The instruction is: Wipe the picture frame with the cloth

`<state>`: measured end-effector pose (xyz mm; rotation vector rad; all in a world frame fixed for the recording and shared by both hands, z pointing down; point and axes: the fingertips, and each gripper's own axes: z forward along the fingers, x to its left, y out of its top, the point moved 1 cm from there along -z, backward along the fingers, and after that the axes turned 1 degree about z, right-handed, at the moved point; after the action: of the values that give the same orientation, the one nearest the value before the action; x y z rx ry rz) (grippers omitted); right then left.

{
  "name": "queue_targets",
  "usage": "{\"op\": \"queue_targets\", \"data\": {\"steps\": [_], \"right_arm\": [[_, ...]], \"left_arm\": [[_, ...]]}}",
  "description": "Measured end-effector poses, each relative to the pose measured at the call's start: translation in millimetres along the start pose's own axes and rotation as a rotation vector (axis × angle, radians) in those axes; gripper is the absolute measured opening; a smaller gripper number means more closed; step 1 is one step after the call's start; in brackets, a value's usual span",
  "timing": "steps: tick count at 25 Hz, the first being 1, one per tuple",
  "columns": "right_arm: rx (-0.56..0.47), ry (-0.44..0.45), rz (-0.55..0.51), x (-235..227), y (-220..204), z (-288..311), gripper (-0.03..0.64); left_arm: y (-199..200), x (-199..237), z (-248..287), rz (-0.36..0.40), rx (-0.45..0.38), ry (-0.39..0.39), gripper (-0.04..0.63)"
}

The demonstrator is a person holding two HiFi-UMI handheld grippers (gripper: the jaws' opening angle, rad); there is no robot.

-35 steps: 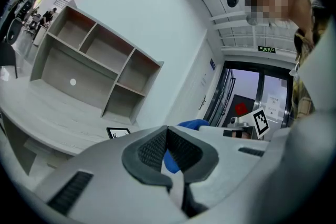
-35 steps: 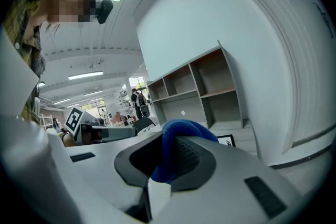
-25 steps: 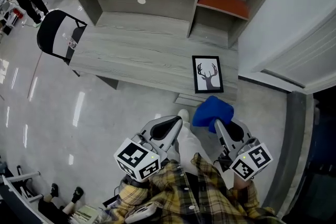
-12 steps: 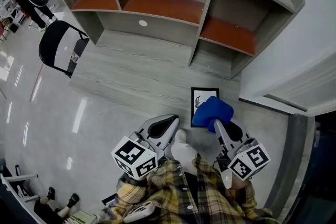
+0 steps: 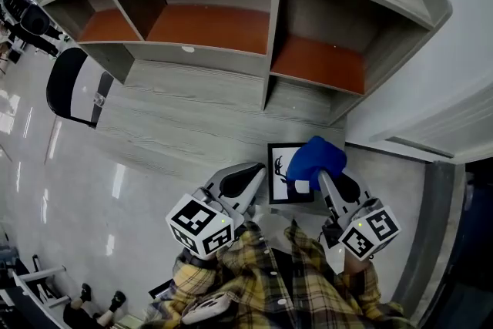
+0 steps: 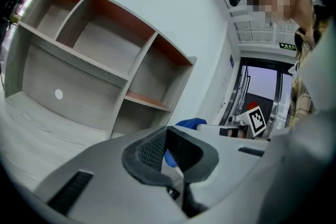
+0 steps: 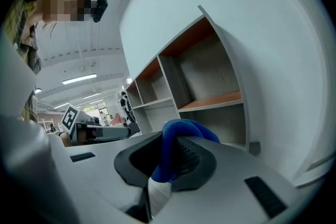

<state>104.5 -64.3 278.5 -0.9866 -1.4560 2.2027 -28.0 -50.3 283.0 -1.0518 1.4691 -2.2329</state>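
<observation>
A black picture frame (image 5: 282, 179) with a deer-antler print lies flat at the near right end of the grey desk (image 5: 185, 115). A blue cloth (image 5: 313, 161) hangs over the frame's right part, and my right gripper (image 5: 326, 179) is shut on it. In the right gripper view the blue cloth (image 7: 177, 147) bulges out between the closed jaws. My left gripper (image 5: 245, 182) hovers just left of the frame. Its jaws stand slightly apart with nothing between them, and the blue cloth (image 6: 188, 124) shows beyond them.
A grey hutch with orange shelves (image 5: 223, 23) stands along the desk's back. A black chair (image 5: 71, 85) sits at the desk's left end. A white wall (image 5: 454, 88) runs close on the right. People stand far off at the upper left (image 5: 23, 15).
The person has stepped up to the desk. Both grippers have moved forward, and the cloth now hangs over the frame's right side instead of short of it.
</observation>
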Motion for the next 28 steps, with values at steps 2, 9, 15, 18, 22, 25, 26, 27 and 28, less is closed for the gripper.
{"op": "queue_targets", "data": {"steps": [2,9,15,18,22,25,26,27,28], "right_arm": [[0.008,-0.015,0.013,-4.2,-0.9,5.5,0.049],[0.01,-0.077,0.059,-9.3,-9.1,26.1,0.049],[0.063,-0.104,0.098,-12.3,-33.0,39.2,0.049],[0.091,-0.113,0.123,-13.7,-48.5,47.9,0.049],[0.101,-0.119,0.141,-19.5,-63.3,67.4,0.049],[0.11,-0.126,0.164,-19.7,-72.8,72.7,0.049],[0.11,-0.129,0.167,-21.2,-75.2,73.7,0.049],[0.108,-0.133,0.169,-23.7,-77.4,74.8,0.049],[0.106,-0.137,0.169,-26.4,-80.0,75.6,0.049]], "left_arm": [[0.8,6.0,7.3,0.003,0.023,-0.016,0.006],[-11.4,40.4,39.1,0.031,0.142,-0.079,0.006],[-42.6,73.3,69.9,0.03,0.284,-0.117,0.006],[-63.9,86.2,82.2,0.035,0.352,-0.131,0.006],[-94.9,106.1,100.3,0.04,0.434,-0.139,0.009],[-119.4,116.6,107.7,0.042,0.496,-0.141,0.015],[-125.6,121.3,111.5,0.045,0.507,-0.137,0.022],[-131.2,126.5,116.1,0.047,0.514,-0.133,0.029],[-136.6,131.6,121.2,0.045,0.52,-0.133,0.04]]}}
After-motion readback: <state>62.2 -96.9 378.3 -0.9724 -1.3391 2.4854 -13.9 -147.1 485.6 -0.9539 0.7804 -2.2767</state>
